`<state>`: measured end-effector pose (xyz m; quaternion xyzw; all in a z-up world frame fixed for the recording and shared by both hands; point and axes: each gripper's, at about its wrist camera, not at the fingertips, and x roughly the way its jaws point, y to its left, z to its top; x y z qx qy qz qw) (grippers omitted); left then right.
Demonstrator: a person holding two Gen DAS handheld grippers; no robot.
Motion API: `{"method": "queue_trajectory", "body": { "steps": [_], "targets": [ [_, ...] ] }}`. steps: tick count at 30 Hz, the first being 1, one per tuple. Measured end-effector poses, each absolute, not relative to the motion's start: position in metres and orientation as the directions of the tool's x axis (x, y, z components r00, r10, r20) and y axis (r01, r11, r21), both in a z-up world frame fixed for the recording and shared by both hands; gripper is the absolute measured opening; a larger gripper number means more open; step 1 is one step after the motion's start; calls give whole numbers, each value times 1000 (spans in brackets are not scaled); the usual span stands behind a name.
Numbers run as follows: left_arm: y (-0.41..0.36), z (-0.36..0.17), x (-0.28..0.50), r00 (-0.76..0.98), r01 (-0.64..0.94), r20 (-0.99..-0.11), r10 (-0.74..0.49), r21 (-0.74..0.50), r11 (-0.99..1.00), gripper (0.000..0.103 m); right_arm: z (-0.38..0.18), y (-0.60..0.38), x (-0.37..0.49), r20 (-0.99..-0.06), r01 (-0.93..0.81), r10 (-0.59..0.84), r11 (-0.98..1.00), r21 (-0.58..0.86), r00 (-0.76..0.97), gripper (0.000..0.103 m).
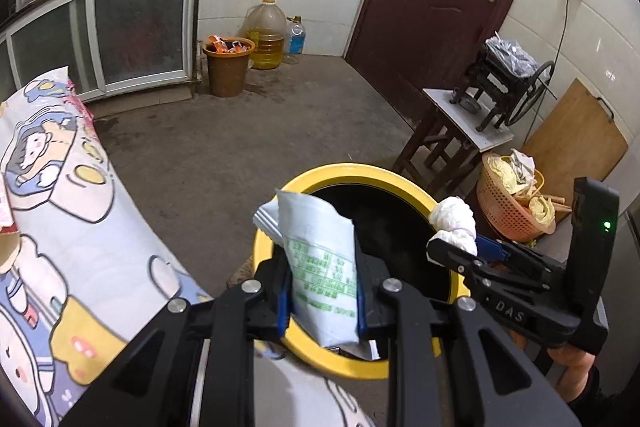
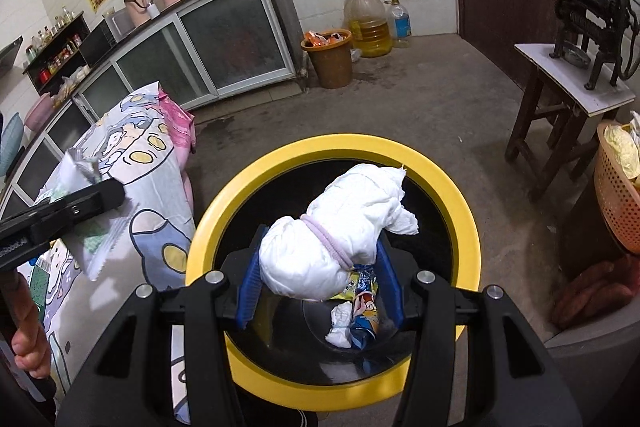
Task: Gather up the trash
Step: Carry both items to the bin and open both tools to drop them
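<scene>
Holding both loads over the yellow-rimmed bin, your right hand-held gripper clamps a white wad, your left hand-held gripper pinches a printed packet. Centre each over the dark opening, then open the jaws fully.

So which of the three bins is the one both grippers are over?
The yellow-rimmed black bin, right below both loads. The brown bucket stands by the far cabinet, and the orange basket sits off to the side near the stool.
</scene>
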<state>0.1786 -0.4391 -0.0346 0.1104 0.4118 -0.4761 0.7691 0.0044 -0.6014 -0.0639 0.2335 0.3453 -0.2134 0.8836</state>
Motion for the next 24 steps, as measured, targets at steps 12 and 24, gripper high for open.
{"method": "queue_trajectory", "body": {
  "steps": [12,24],
  "targets": [
    [-478,-50,183,206,826,-740,-641,-219,519,35,-68,-615,0,-723,571,-231,777,266,651,60],
    [-428,-42,188,268,793,-701,-661,-229,564,85,-71,-617,-15,-736,582,-229,769,265,637,70]
  ]
}}
